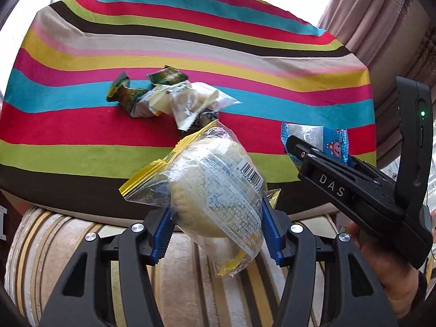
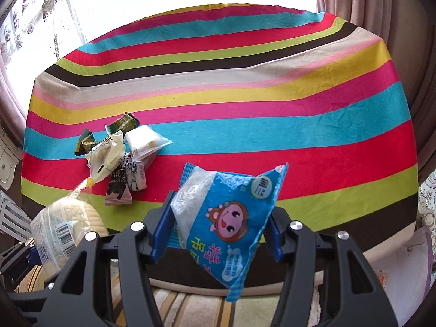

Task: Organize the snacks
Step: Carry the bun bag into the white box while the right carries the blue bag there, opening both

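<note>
The left tongs (image 1: 218, 234) clench a clear, yellow-edged plastic bag holding a round pale cake (image 1: 215, 190), and the right tongs (image 2: 218, 231) clench a blue crinkly cartoon-monkey packet (image 2: 231, 218), both held above the near edge of the striped-cloth bench (image 2: 245, 81). Each slick wrapper could slide out and fall off the edge. At ten o'clock, the heap of small wrapped snacks (image 2: 120, 155) could scatter if bumped.

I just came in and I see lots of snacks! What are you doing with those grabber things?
A person is sorting snacks with a gripper in each hand. The left gripper is shut on a clear-wrapped yellow cake, held up at the near edge of the striped tablecloth. The right gripper is shut on a blue monkey packet, also held up. A small pile of wrapped snacks lies on the cloth.
</note>
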